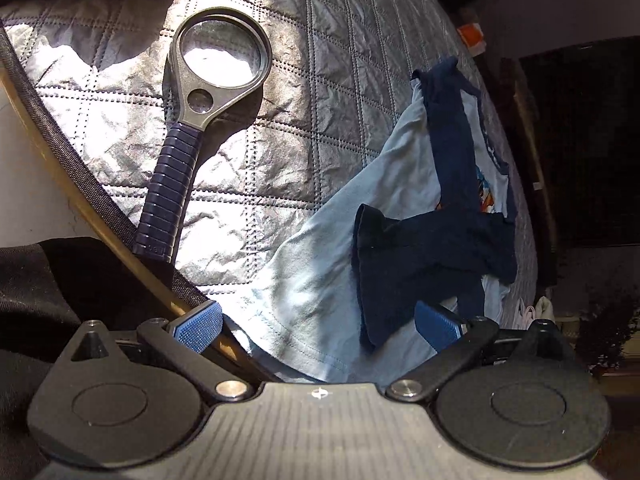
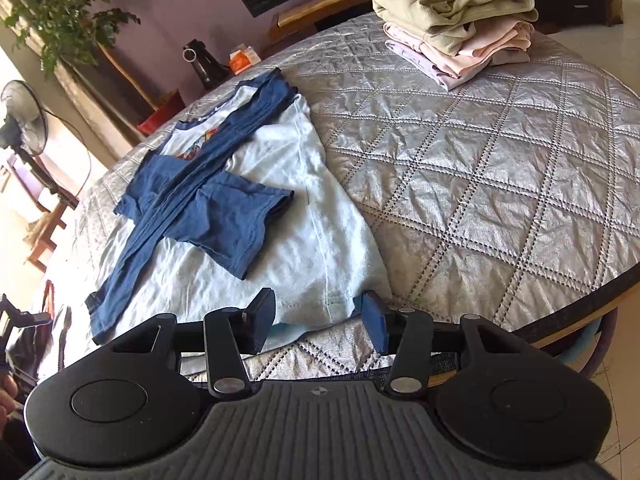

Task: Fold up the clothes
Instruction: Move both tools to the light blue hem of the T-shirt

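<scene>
round table under a silver quilted cover

on my cover lies a light blue t-shirt with navy sleeves, spread near the edge by me. a stack of folded clothes, cream on pink, sits at the far side, well apart from it. a magnifying glass with a ribbed blue handle lies beside the shirt.

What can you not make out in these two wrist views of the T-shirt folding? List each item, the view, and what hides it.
1. T-shirt chest print: both views, covered by the folded navy sleeves.
2. Shirt hem: left wrist view, cut off behind the left claw.
3. Pile of folded clothes: right wrist view, count unclear, layers overlap.
4. Magnifying glass handle end: left wrist view, hidden behind dark fabric.
5. Left claw: barely visible at the right wrist view's left edge.
</scene>
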Demonstrator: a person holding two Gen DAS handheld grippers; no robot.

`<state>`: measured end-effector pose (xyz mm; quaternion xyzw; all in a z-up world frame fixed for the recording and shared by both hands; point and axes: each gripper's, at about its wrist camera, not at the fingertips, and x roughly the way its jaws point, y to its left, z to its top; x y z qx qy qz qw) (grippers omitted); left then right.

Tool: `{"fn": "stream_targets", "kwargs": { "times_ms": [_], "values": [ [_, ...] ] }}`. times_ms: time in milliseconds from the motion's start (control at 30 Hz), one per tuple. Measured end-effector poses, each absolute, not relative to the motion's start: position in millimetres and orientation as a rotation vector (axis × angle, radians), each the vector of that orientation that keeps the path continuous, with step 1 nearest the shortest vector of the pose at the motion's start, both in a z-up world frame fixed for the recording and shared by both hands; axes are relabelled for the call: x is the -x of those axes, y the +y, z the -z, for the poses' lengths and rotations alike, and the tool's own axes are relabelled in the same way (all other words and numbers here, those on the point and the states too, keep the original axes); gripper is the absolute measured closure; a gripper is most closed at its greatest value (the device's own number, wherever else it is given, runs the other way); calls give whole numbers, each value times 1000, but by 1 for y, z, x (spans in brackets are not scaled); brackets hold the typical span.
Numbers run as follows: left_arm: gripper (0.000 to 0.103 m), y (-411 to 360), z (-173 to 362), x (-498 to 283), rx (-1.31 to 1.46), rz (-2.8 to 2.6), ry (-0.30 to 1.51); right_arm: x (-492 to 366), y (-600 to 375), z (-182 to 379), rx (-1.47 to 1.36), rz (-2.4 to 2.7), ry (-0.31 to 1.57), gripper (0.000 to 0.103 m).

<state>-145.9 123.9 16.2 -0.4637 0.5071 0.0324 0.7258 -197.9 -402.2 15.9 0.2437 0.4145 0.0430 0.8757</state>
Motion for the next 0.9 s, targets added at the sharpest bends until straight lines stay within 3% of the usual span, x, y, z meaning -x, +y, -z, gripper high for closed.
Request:
{"fn": "stream_targets", "kwargs": {
  "times_ms": [67,133,333,467,567,633,700,733,833,900],
  "values": [
    [5,124,-16,146,1030,-63,1103,199,-404,-14,-534,-87,861,49],
    [15,121,-17,144,1000,-50,1102,200,-404,-13,-542,-86,859,52],
    [19,114,-20,143,935,-45,1107,200,-402,-12,-524,-82,859,64],
    [41,110,-25,144,841,-63,1131,200,-400,-14,-501,-84,852,65],
    [44,96,-31,139,648,-39,1159,200,-398,-16,-483,-86,847,65],
    [42,85,-36,137,523,-59,1158,199,-397,-17,-472,-87,843,65],
    [19,74,-40,138,386,-100,1141,200,-396,-18,-459,-92,842,65],
    [15,70,-41,140,325,-114,1126,200,-395,-18,-455,-95,842,65],
    [6,54,-41,144,147,-82,1101,200,-393,-19,-442,-101,841,65],
    [5,46,-33,145,106,-41,1126,199,-393,-18,-440,-101,842,65]
  ]
}}
